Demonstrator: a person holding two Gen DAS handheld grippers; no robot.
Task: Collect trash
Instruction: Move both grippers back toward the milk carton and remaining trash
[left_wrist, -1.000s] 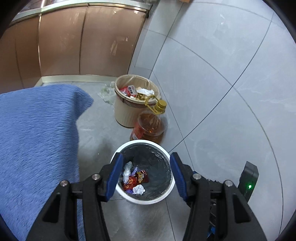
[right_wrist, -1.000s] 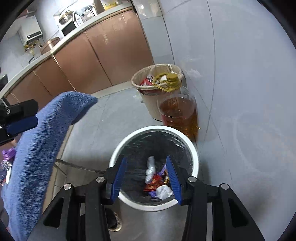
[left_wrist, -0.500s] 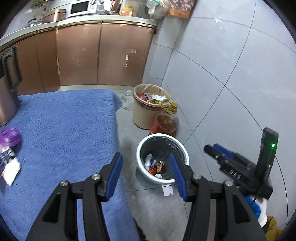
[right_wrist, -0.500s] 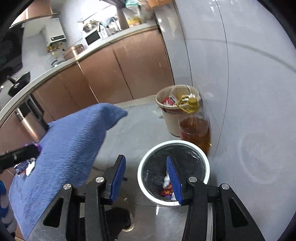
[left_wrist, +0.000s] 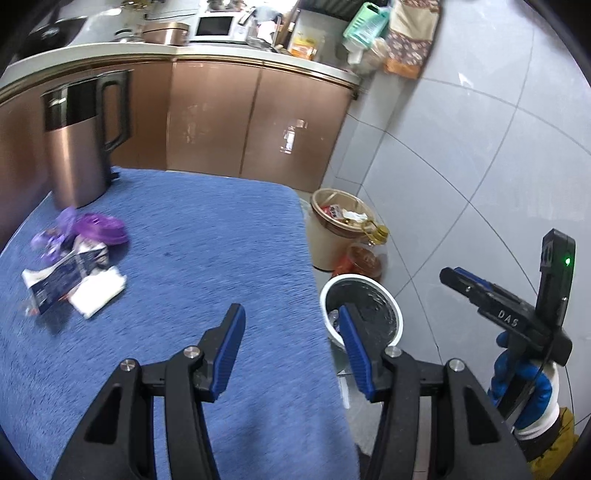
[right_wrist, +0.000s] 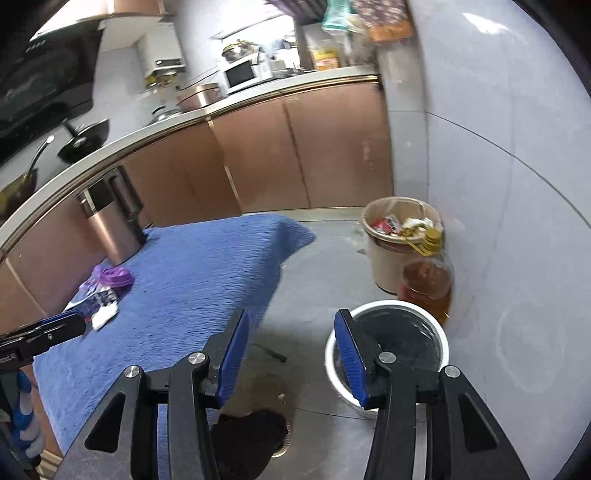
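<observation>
Around the trash pile (left_wrist: 70, 273) the blue cloth (left_wrist: 207, 243) lies bare on its near and right sides — open room for a gripper to come in. Behind the pile the kettle (left_wrist: 79, 136) stands just beside it, blocking the far side. Right of the cloth's edge, the white bin (right_wrist: 388, 347) sits open-topped on the floor — oil bottle (right_wrist: 428, 277) and beige bin (right_wrist: 399, 240) crowd behind it.

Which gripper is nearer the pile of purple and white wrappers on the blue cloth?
Left. The left gripper hangs over the blue cloth, facing the wrapper pile; the right gripper hangs off the cloth's edge above the floor.
</observation>
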